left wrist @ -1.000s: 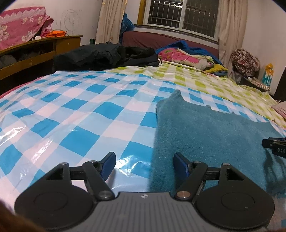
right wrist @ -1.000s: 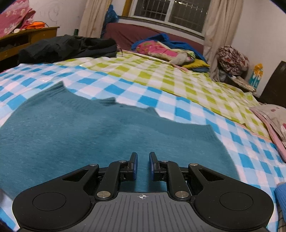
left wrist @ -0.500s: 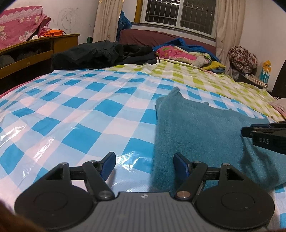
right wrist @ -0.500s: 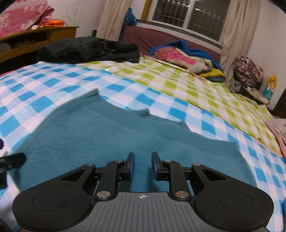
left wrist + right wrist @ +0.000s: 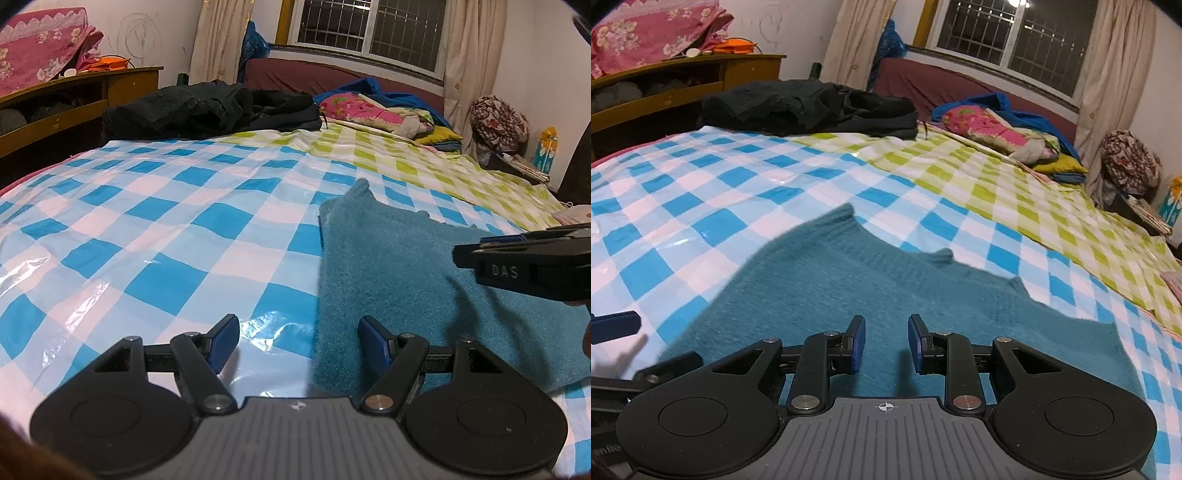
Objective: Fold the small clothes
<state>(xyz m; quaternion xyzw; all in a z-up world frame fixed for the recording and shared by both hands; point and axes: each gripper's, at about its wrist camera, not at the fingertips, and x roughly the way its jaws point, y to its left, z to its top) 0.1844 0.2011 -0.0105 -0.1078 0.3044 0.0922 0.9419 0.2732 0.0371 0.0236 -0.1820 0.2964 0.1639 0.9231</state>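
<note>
A teal knitted garment [image 5: 399, 266] lies flat on the blue-checked sheet [image 5: 166, 221]; it also shows in the right wrist view [image 5: 871, 288]. My left gripper [image 5: 299, 338] is open and empty, its jaws straddling the garment's near left edge. My right gripper [image 5: 884, 339] hovers over the garment's near middle with a narrow gap between the jaws and nothing in it. The right gripper's body shows at the right of the left wrist view [image 5: 528, 262].
A black clothes pile [image 5: 207, 107] lies at the far end of the bed. Colourful bedding [image 5: 384, 114] lies by the window. A wooden cabinet [image 5: 74, 99] stands at the left. A green-checked sheet [image 5: 424, 158] covers the far right.
The right gripper has moved left over the garment, toward the left gripper, and its jaws have parted slightly. The left gripper has barely moved.
</note>
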